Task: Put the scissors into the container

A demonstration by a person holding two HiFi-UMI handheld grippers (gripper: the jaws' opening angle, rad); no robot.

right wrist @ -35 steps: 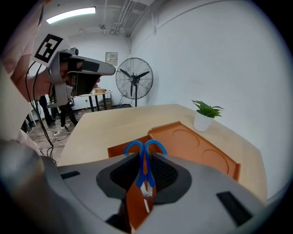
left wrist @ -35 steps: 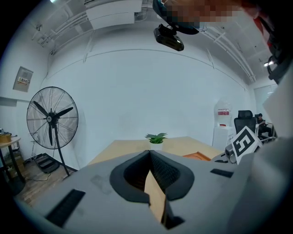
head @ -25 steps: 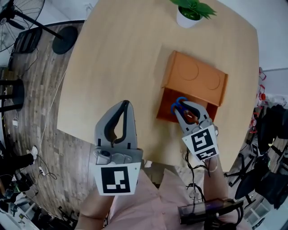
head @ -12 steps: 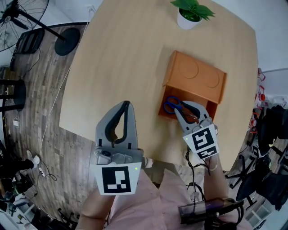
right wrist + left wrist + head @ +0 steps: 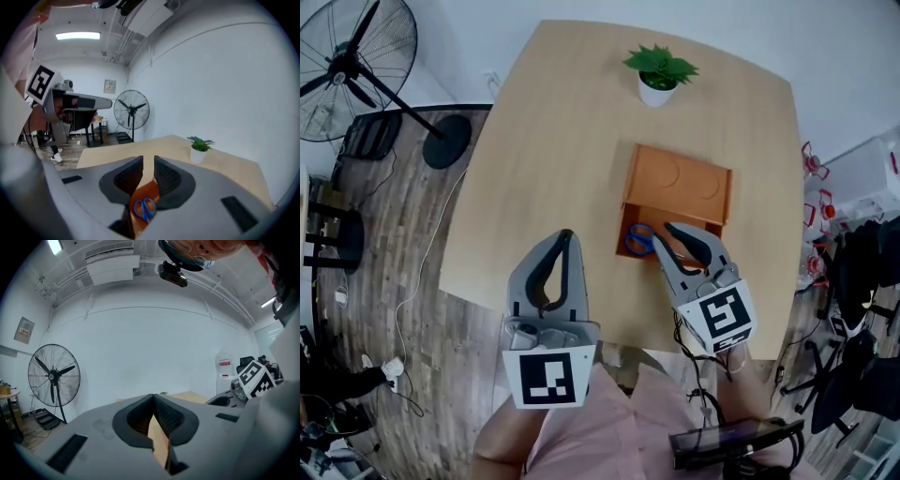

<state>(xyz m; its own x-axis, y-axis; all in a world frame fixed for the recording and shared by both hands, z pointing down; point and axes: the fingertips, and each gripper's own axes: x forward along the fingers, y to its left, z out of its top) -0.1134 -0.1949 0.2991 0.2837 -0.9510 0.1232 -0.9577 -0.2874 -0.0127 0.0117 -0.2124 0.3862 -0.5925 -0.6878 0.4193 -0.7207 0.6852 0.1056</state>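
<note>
While one pair of scissors (image 5: 639, 239) lies in one container (image 5: 680, 183) — left hand-held gripper (image 5: 565, 236) closed, right hand-held gripper (image 5: 667, 228) narrowly parted.

Bright, even light from a ceiling strip (image 5: 77, 35); the 2 gripper views bulge, with black corners.

The scissors (image 5: 639, 239) lie in the container (image 5: 675, 178) just ahead of the right gripper (image 5: 673, 234), the plant (image 5: 657, 75) stands on the table (image 5: 553, 141) beyond, the fan (image 5: 356, 66) far left of the left gripper (image 5: 563, 239).
</note>
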